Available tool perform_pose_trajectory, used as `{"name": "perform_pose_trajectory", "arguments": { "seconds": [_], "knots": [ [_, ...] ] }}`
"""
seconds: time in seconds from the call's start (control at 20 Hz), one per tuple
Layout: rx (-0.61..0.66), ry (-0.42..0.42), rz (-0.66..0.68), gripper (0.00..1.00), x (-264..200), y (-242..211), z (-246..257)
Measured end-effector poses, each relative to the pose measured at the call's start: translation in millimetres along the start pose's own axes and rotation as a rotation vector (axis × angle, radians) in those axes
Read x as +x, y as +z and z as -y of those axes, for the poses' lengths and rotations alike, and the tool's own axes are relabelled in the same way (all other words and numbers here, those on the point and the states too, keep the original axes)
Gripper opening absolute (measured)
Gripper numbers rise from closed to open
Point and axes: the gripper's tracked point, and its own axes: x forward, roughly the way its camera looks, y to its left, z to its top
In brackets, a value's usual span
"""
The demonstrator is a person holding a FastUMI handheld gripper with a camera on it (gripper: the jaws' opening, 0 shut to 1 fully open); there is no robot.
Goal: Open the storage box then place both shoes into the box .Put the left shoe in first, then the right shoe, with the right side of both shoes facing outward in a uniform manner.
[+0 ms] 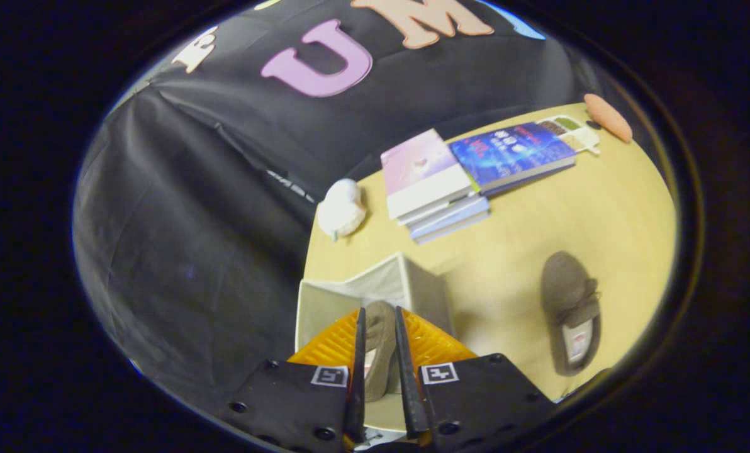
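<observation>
Shoe [378,349], brown and soft-sided, is being gripped between my gripper's [380,340] two fingers, which are pressing on its flanks. Its long axis is running toward 12 o'clock, toe leading. I am holding it directly over the open fabric storage box [350,296], whose pale mouth is lying just ahead of the fingertips, so lowering looks like the coming move. Second shoe [570,314], matching brown with a lace bow, is lying on the wooden table [620,207] at 3 o'clock, well apart from the box.
</observation>
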Motion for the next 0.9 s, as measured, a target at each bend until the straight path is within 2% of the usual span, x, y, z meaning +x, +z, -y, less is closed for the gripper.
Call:
{"name": "perform_pose_trajectory", "arguments": {
  "seconds": [0.15, 0.3, 0.55, 0.9],
  "knots": [
    [0.033, -0.076, 0.06, 0.28, -15, 29, 49],
    [0.057, -0.162, 0.082, 0.28, -23, 35, 101],
    [0.058, -0.304, 0.043, 0.28, -28, 11, 183],
    [0.082, -0.408, -0.043, 0.29, -33, -35, 247]
  ]
}}
